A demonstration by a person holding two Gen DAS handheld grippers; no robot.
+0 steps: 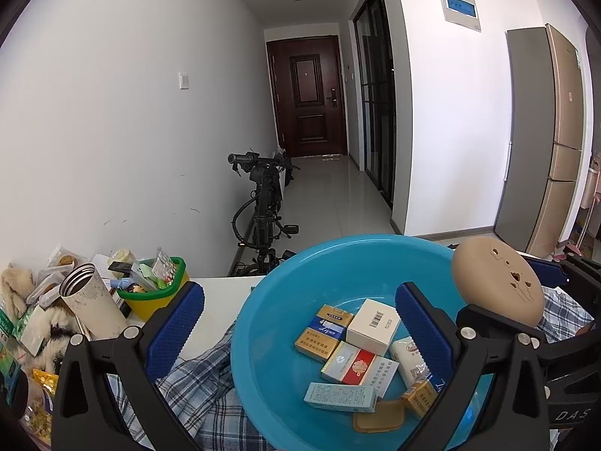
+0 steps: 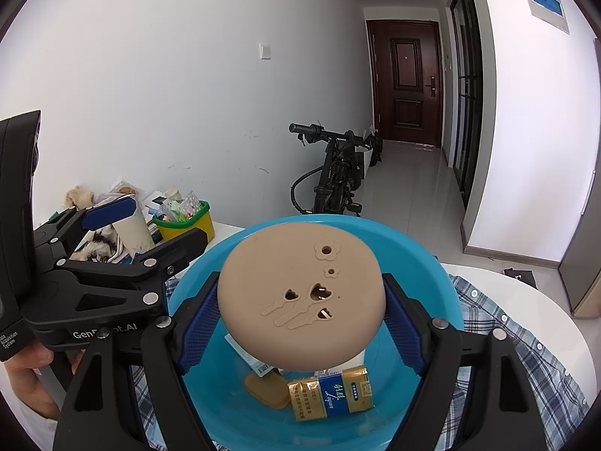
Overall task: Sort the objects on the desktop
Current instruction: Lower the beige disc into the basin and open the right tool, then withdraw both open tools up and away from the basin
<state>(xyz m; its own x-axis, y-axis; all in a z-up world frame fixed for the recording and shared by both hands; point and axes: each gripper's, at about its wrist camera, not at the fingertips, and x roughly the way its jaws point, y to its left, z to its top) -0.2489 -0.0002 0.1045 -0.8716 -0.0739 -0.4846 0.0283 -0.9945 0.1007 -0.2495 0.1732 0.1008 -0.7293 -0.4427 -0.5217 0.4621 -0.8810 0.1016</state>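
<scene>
A blue plastic basin (image 1: 263, 338) sits on a plaid cloth and holds several small boxes, among them a white box (image 1: 372, 327), a gold and blue pack (image 1: 326, 332) and a small tan lid (image 1: 377, 419). My right gripper (image 2: 300, 323) is shut on a round tan case with flower cut-outs (image 2: 300, 293), held above the basin (image 2: 424, 285). That case also shows at the right of the left wrist view (image 1: 497, 287). My left gripper (image 1: 300, 330) is open and empty, over the basin's left rim. It shows at the left of the right wrist view (image 2: 150, 225).
A clutter pile lies at the table's left: a metal-rimmed cup (image 1: 92, 302), a green and yellow basket (image 1: 157, 289), a plush toy (image 1: 15, 285) and packets. The plaid cloth (image 2: 526, 342) spreads under the basin. A folding bike (image 1: 263, 206) stands beyond the table.
</scene>
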